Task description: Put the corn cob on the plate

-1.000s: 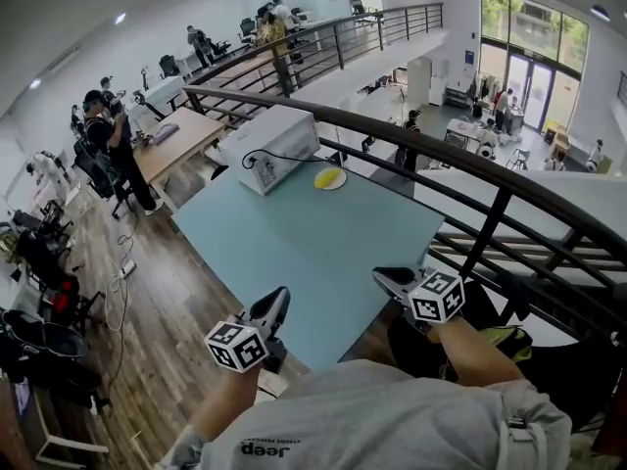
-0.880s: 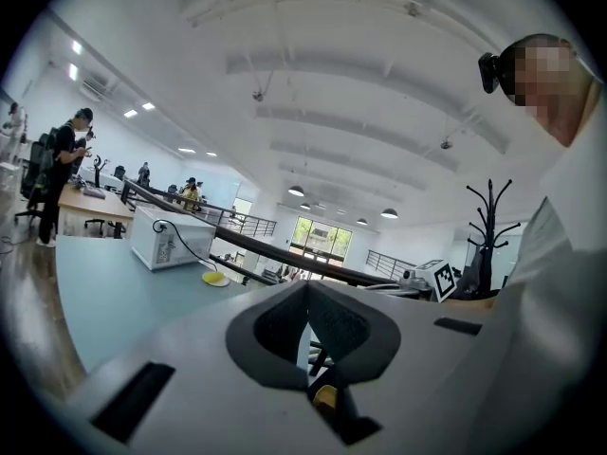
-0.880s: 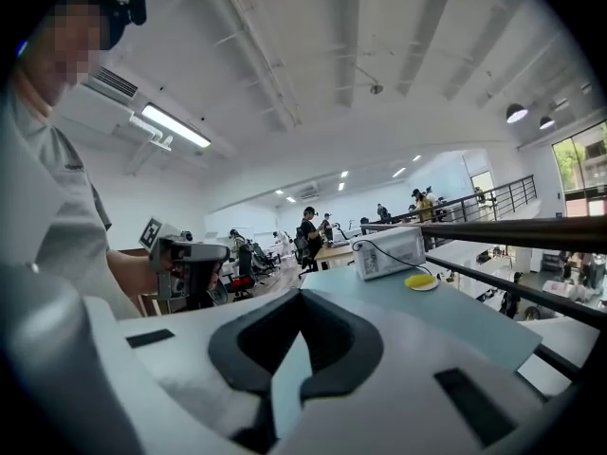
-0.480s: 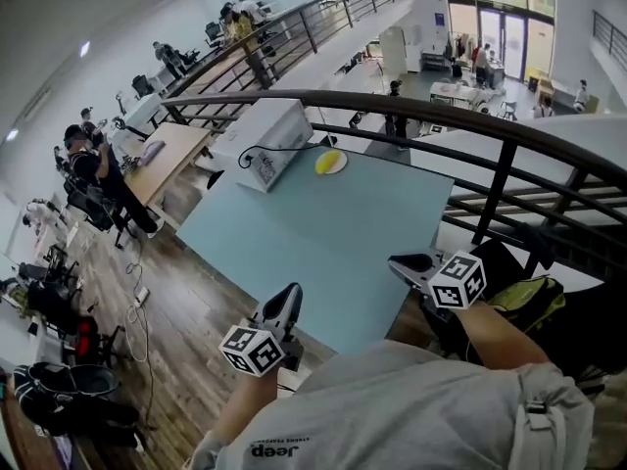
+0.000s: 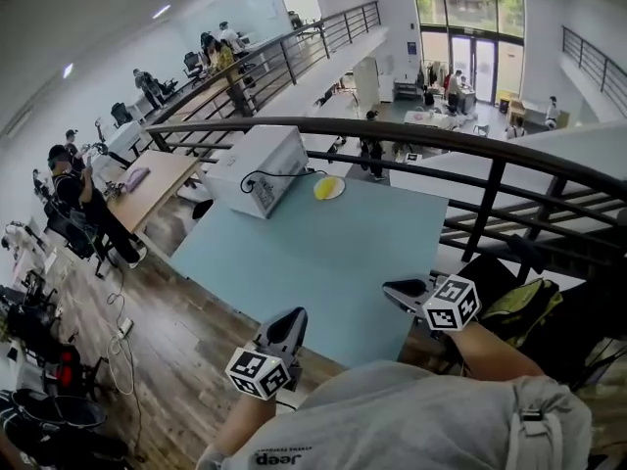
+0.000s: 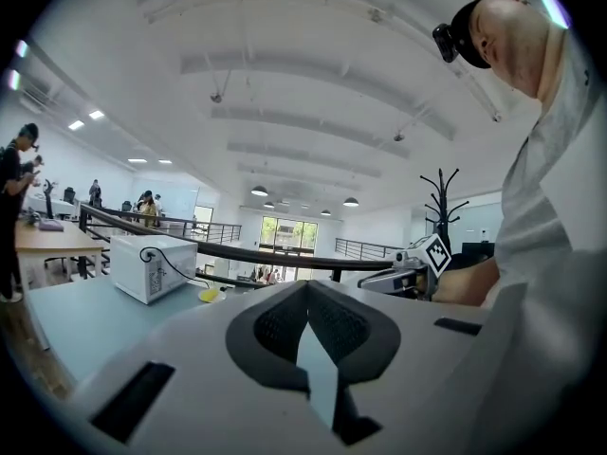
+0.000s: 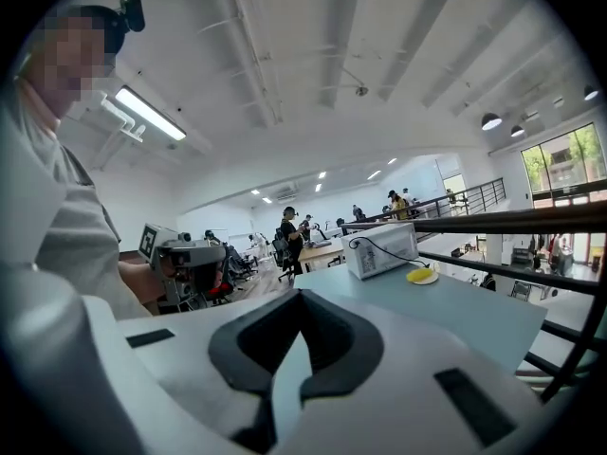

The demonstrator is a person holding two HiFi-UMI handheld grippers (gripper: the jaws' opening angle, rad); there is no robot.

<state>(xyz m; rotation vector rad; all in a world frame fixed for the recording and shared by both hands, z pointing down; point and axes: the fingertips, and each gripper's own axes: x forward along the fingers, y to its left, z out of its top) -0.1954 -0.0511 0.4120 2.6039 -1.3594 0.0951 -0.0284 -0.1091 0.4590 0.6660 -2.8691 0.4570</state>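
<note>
The corn cob (image 5: 327,187) lay, as far as that small yellow shape showed, already on the plate (image 5: 341,191), upper centre of the head view, beside the microwave (image 5: 257,169) on the pale blue surface (image 5: 323,262). Left tongs (image 5: 291,321) and right tongs (image 5: 394,289) were closed and empty, well apart from it. The shirt (image 5: 392,419) read "Jeep", upside down.

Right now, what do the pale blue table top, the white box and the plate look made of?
Pale blue table top: smooth matte laminate or painted board, from its even, dull colour. White box with a black cable: probably painted metal or plastic, flat faces. Small white plate: too far to tell; ceramic or plastic.
</note>
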